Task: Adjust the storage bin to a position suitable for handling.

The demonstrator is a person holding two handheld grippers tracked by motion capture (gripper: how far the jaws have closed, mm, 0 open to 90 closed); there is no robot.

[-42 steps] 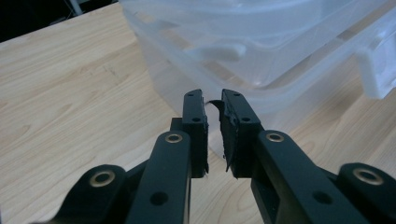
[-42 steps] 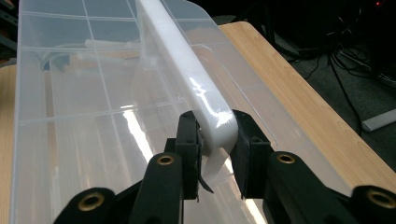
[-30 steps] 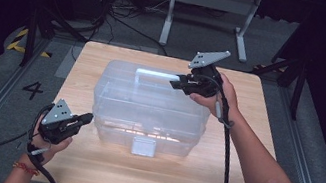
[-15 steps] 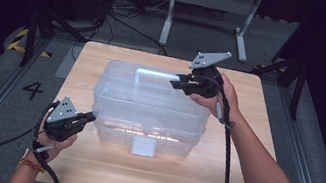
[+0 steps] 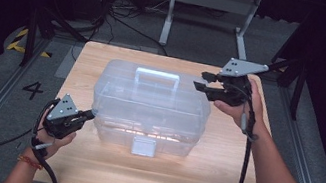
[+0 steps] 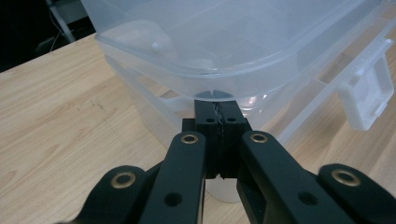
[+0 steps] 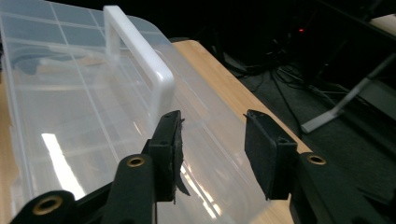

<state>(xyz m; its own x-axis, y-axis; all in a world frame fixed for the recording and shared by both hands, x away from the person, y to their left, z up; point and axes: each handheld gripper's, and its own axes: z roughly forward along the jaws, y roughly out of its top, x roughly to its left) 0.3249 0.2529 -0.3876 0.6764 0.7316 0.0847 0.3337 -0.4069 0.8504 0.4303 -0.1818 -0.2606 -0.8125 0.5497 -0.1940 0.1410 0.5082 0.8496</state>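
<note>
A clear plastic box (image 5: 150,107) with a white handle (image 5: 156,76) on its lid sits near the middle of the wooden worktop (image 5: 86,169), its white latch (image 5: 143,146) facing the person's side. The left tool (image 5: 90,114) rests low at the box's near left corner, held in the left hand (image 5: 52,135) — in the left gripper view its jaws are pressed flat together with nothing between them, their tips right against the rim of the box (image 6: 233,70) where the lid meets the base; the latch (image 6: 369,100) shows off to the right there. The right tool (image 5: 202,80) hovers beside the box's far right corner, gripped by the right hand (image 5: 242,105), its grey three-cornered plate (image 5: 241,68) on top and a black cable (image 5: 241,176) trailing down along the forearm. Its jaws have just been opening and now stand apart with an empty gap between them — in the right gripper view the handle (image 7: 140,60) lies just ahead of the left jaw, untouched, and the lid (image 7: 70,121) spreads below. The box stays shut, lid down and latch lying flat against the front wall.
</note>
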